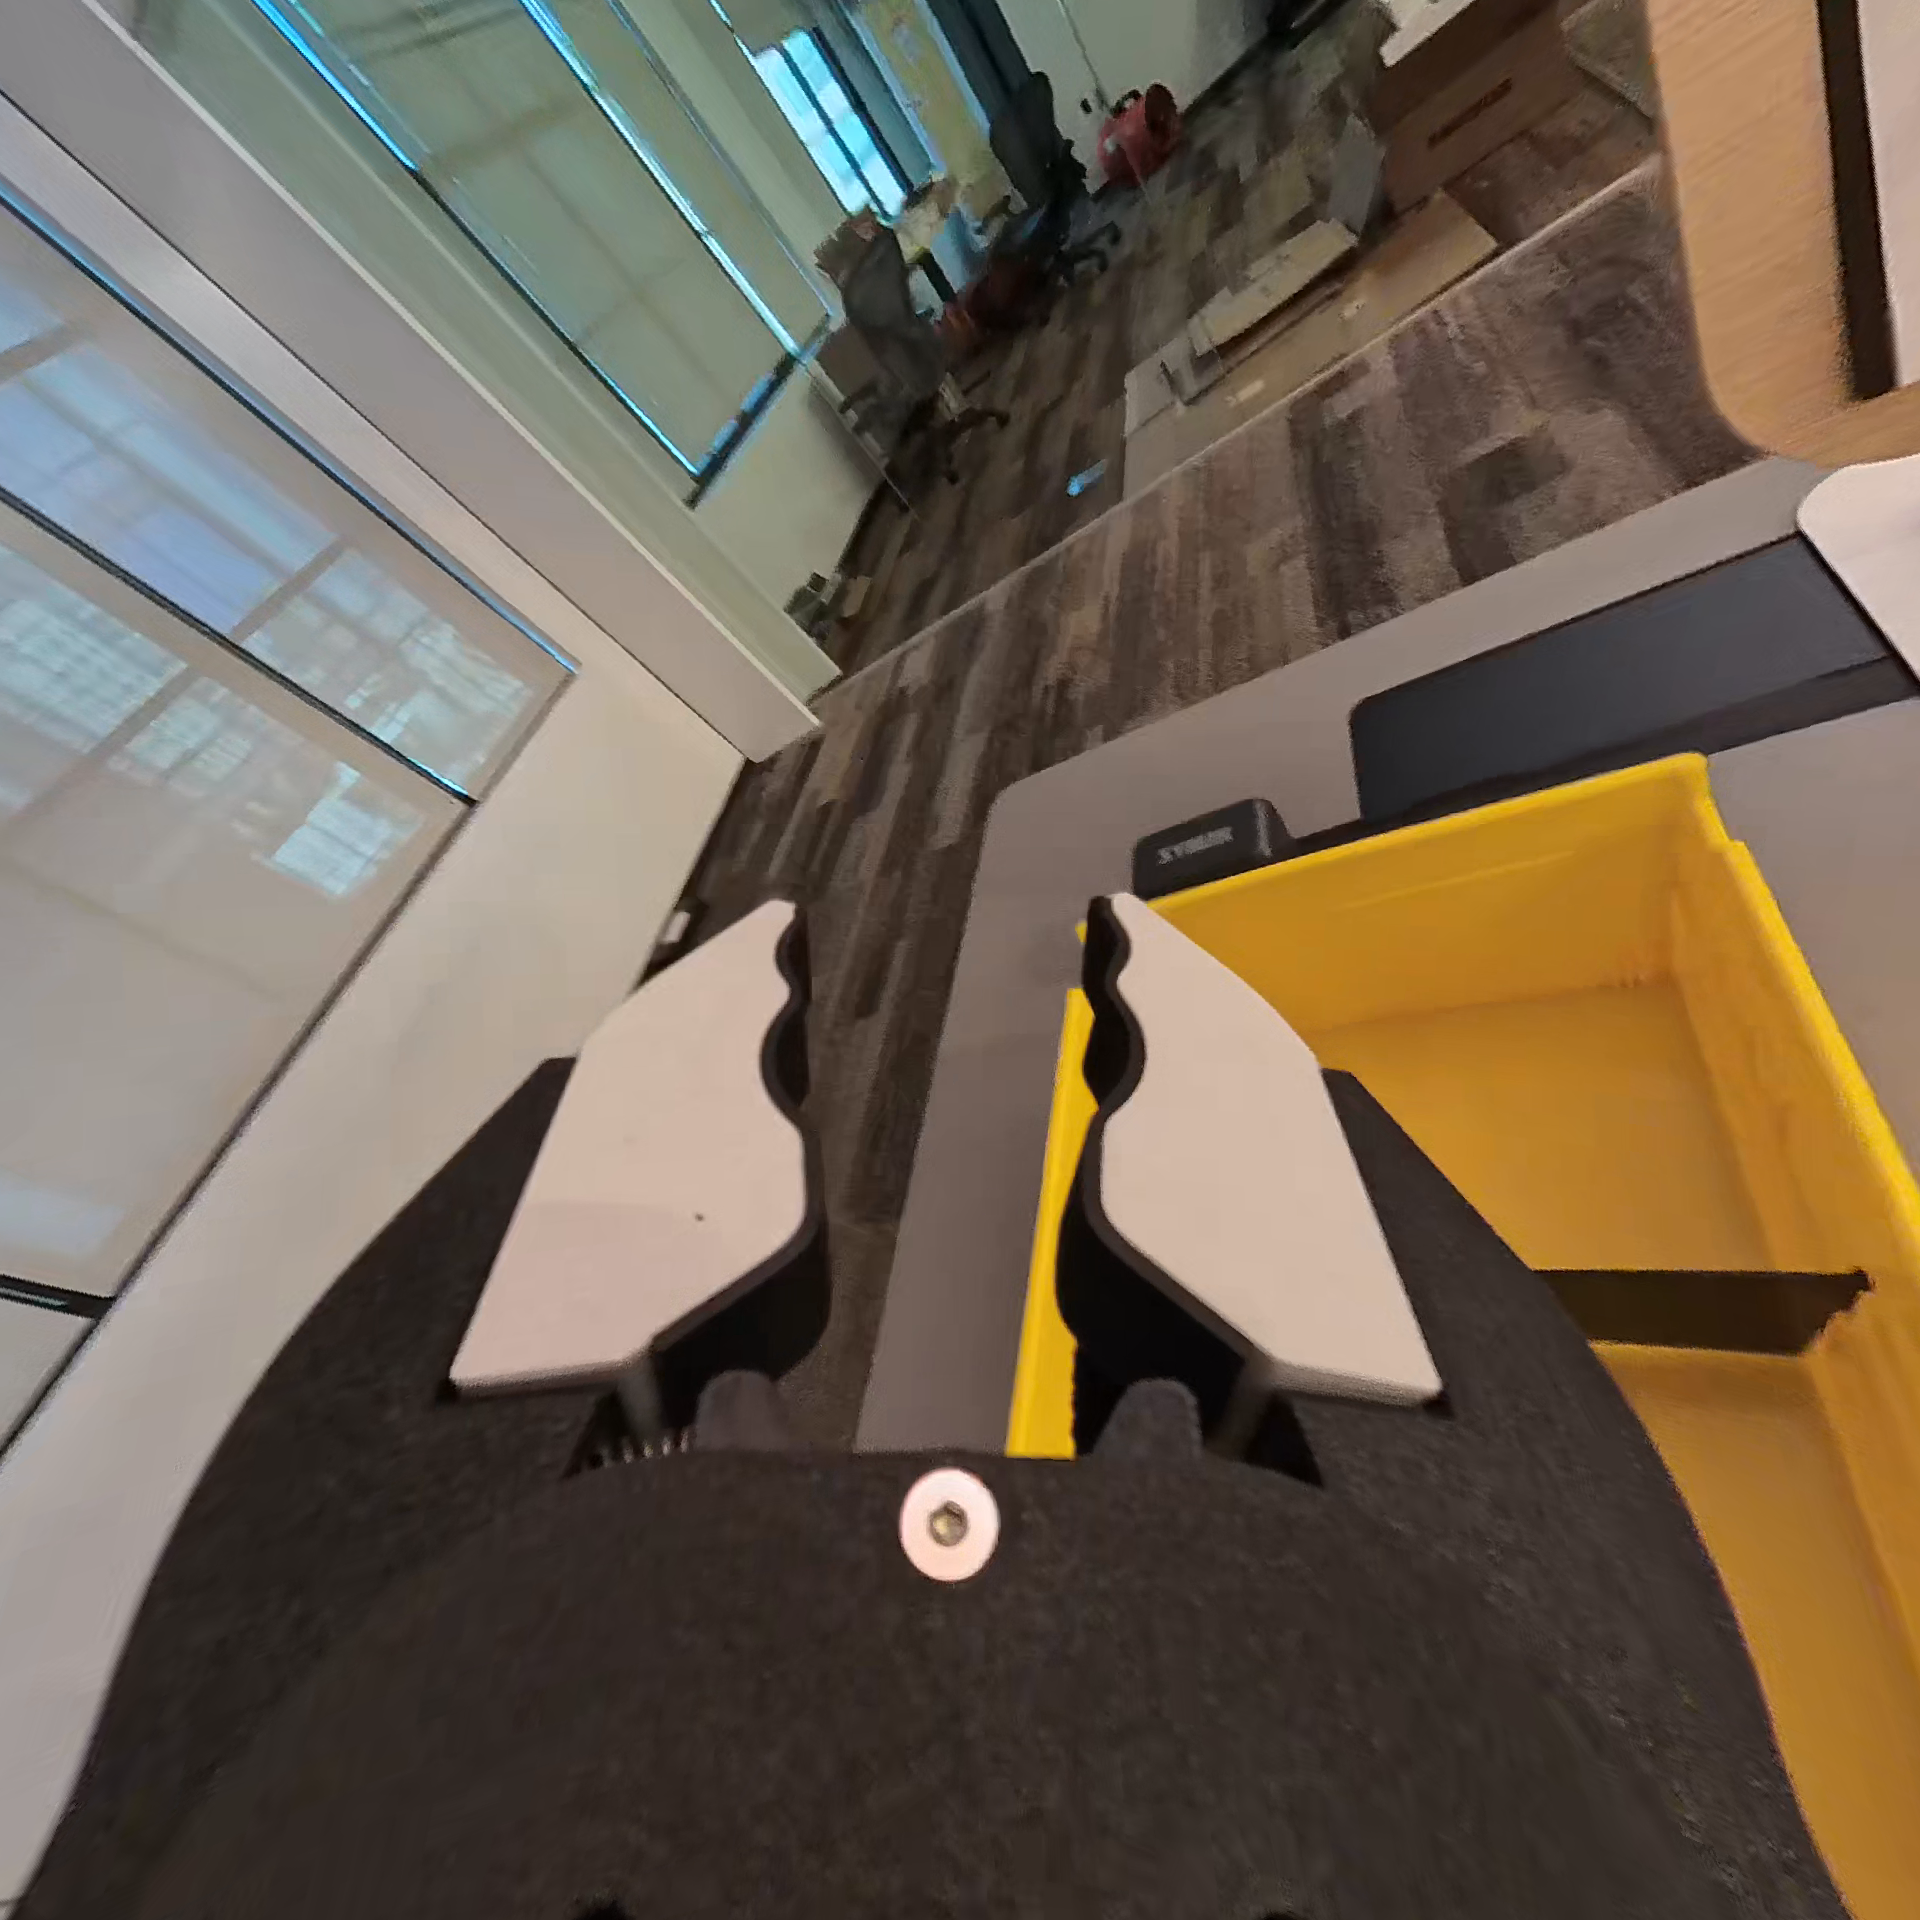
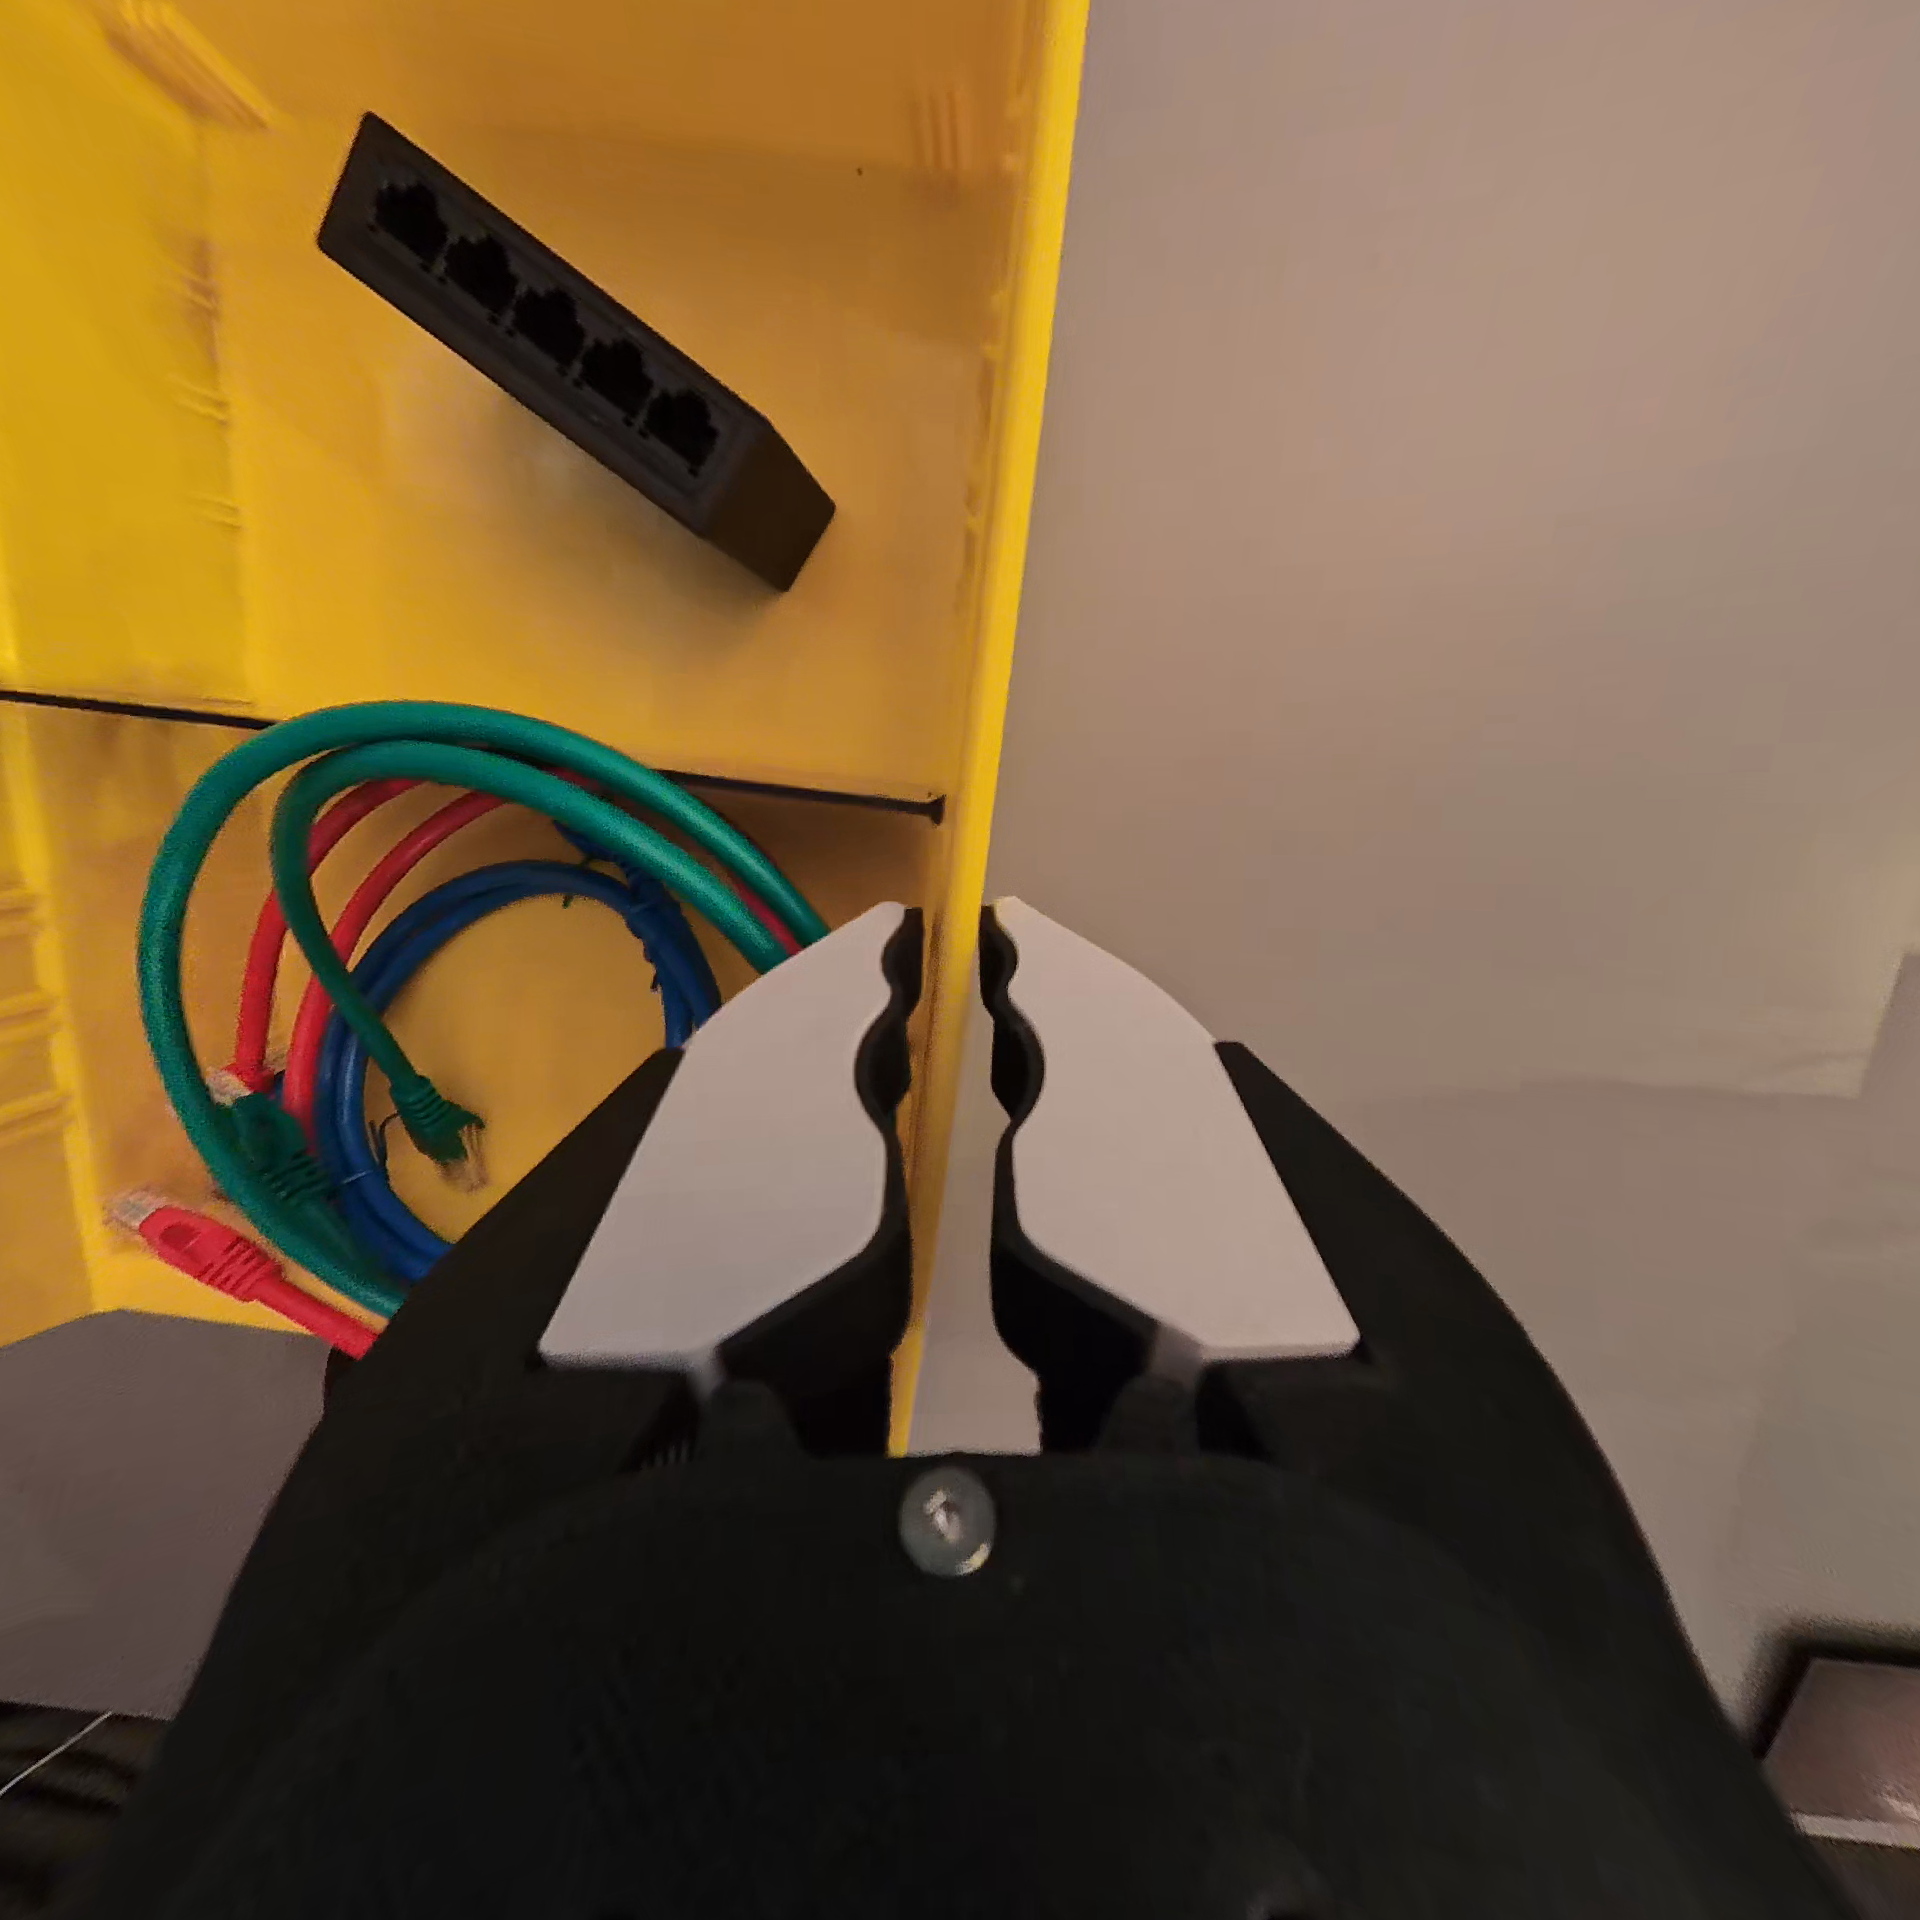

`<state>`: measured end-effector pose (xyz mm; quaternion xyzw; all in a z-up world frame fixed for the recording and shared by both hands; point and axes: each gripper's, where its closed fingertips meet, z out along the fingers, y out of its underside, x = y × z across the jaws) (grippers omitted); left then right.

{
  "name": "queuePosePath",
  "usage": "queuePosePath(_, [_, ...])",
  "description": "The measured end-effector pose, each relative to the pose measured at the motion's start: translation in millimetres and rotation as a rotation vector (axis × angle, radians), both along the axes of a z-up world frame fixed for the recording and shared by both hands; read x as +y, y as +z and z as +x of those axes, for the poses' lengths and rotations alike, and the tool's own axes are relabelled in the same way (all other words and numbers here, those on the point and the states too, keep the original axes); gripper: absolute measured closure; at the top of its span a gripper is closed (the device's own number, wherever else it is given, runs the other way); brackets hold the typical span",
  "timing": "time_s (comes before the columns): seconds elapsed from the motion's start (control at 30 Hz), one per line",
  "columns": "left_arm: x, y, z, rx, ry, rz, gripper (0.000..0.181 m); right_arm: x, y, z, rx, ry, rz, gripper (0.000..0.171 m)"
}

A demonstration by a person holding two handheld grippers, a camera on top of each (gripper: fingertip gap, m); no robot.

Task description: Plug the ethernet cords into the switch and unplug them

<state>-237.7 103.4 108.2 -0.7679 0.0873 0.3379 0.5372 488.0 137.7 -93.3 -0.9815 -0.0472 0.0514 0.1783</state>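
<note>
A black switch (image 2: 582, 343) with several empty ports lies in the far compartment of a yellow bin (image 2: 1023, 416). Green (image 2: 499, 743), red (image 2: 208, 1247) and blue (image 2: 499, 894) ethernet cords lie coiled and unplugged in the near compartment, behind a black divider (image 2: 810, 790). My right gripper (image 2: 951, 909) is over the bin's right wall; its jaws are almost together with the wall between them. My left gripper (image 1: 940, 914) is open and empty, tilted, beside the bin's (image 1: 1455, 935) left end over the table's edge.
The bin stands on a grey table (image 1: 1018, 883). A small black device (image 1: 1210, 836) and a dark flat object (image 1: 1610, 686) lie beyond it. Carpeted floor (image 1: 831, 883), windows and office clutter lie past the table. There is about 75 cm between the tips of the two grippers. The black switch (image 2: 582, 343) is about 12 cm from my right fingertips.
</note>
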Motion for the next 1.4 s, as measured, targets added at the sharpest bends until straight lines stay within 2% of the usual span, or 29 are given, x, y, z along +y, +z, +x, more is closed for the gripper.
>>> queuePosePath(0.2, [-11.7,-56.6,-25.0,-0.348,-0.070,-0.277,0.137,3.7,-10.2,-3.2,0.018,0.007,-0.034,0.166])
queuePosePath(0.43, [-33.2,-109.7,-77.6,-0.546,0.089,-0.488,0.138,4.8,-16.7,-3.3,0.008,0.004,-0.062,0.166])
queuePosePath(0.5, [-30.8,-106.0,-96.9,-0.480,0.199,-0.464,0.144,5.6,-18.1,-3.2,-0.022,0.017,-0.071,0.166])
queuePosePath(0.57, [-25.0,-89.7,-102.9,-0.357,0.238,-0.382,0.150,5.6,-17.7,-3.1,-0.041,0.022,-0.075,0.166])
queuePosePath(0.73, [-27.6,-57.7,-104.8,-0.085,0.329,-0.293,0.150,5.7,-17.9,-3.0,-0.041,0.007,-0.083,0.166])
queuePosePath(1.0, [-25.9,-58.5,-100.3,0.077,0.382,-0.357,0.150,5.8,-18.0,-2.7,-0.049,-0.002,-0.077,0.165])
queuePosePath(1.13, [-24.6,-59.4,-97.6,0.078,0.366,-0.365,0.150,5.7,-19.4,-3.0,-0.053,-0.007,-0.079,0.164])
queuePosePath(1.2, [-18.6,-71.5,-89.0,-0.014,0.272,-0.385,0.151,4.8,-21.6,-3.2,-0.061,-0.003,-0.091,0.163])
queuePosePath(1.23, [-16.5,-84.1,-81.2,-0.118,0.191,-0.419,0.150,4.1,-23.1,-3.1,-0.067,0.001,-0.100,0.163])
queuePosePath(1.33, [-25.9,-115.9,-58.7,-0.541,-0.013,-0.538,0.146,3.5,-24.2,-3.0,-0.068,0.007,-0.108,0.162])
queuePosePath(1.4, [-32.3,-122.9,-54.1,-0.791,-0.072,-0.566,0.143,3.5,-24.3,-3.1,-0.064,0.011,-0.107,0.163])
